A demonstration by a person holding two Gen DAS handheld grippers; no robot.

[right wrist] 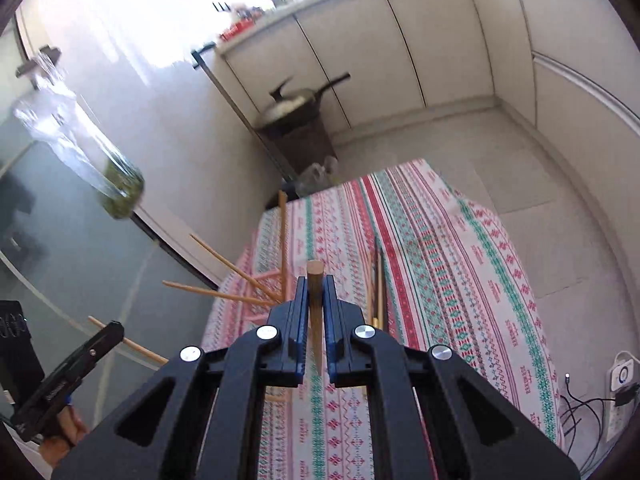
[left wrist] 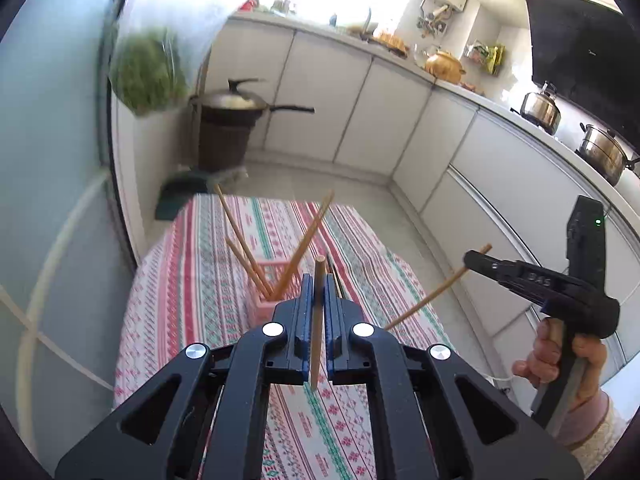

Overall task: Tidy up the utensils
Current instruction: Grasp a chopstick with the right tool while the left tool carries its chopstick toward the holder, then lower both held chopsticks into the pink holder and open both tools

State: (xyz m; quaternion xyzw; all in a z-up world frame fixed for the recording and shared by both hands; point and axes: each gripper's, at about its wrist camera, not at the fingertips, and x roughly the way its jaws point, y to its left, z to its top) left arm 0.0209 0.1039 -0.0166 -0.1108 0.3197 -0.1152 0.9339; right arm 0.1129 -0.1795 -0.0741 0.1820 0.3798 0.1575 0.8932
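Left tongs (left wrist: pixel 317 292) are pinched tight on a single wooden chopstick (left wrist: pixel 318 320), which stands nearly upright between the blue pads, its round top poking above them and its lower end hanging below. Right tongs (right wrist: pixel 316 292) are likewise closed on a darker chopstick (right wrist: pixel 315 312), held the same way, upright between the pads. In the left wrist view the right tongs appear off to the right side, a person's hand (left wrist: pixel 560 356) wrapped round the handle, with that chopstick sticking out slantwise from both sides of the tip.

Both are held above a surface covered by a striped cloth (left wrist: pixel 224 280) in red, green and white. On it, just beyond the left tongs, stands a pink slotted holder (left wrist: pixel 269 280) with several pale chopsticks (left wrist: pixel 240 240) already in it, fanning out to left and right. Beside the holder, a few more utensils (right wrist: pixel 378 280) lie flat on the cloth; they look like dark and pale chopsticks, though they are too thin to be sure.

Behind the surface, a lidded pan (left wrist: pixel 232 102) sits on a dark bin (left wrist: pixel 222 144), against pale cabinets (left wrist: pixel 360 100).
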